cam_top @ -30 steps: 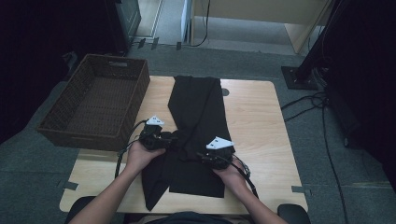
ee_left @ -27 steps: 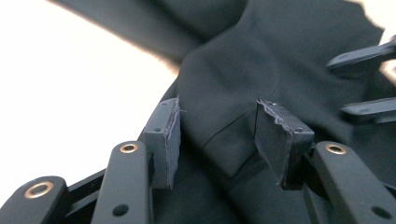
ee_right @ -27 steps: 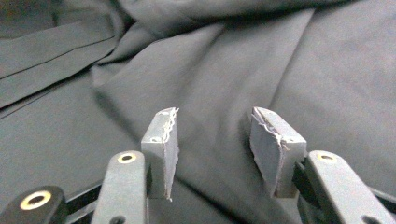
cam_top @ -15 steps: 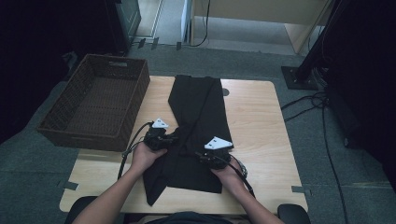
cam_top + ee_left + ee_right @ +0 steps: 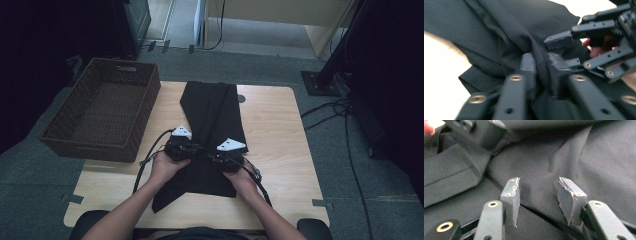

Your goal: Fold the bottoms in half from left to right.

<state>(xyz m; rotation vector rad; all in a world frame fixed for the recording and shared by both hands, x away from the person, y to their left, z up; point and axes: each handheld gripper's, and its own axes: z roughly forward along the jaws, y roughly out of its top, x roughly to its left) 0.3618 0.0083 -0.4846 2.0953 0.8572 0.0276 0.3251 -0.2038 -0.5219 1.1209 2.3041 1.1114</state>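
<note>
Trousers: left gripper moved in, jaws reopened slightly, pinching a fold; right gripper spread, fold nearly ready near table's front edge

Both forearms reach in from the near edge, the 2 hands close together. The left gripper has a fold of cloth between its jaws, which have just been reopening slightly; the right gripper stands with jaws apart
</note>
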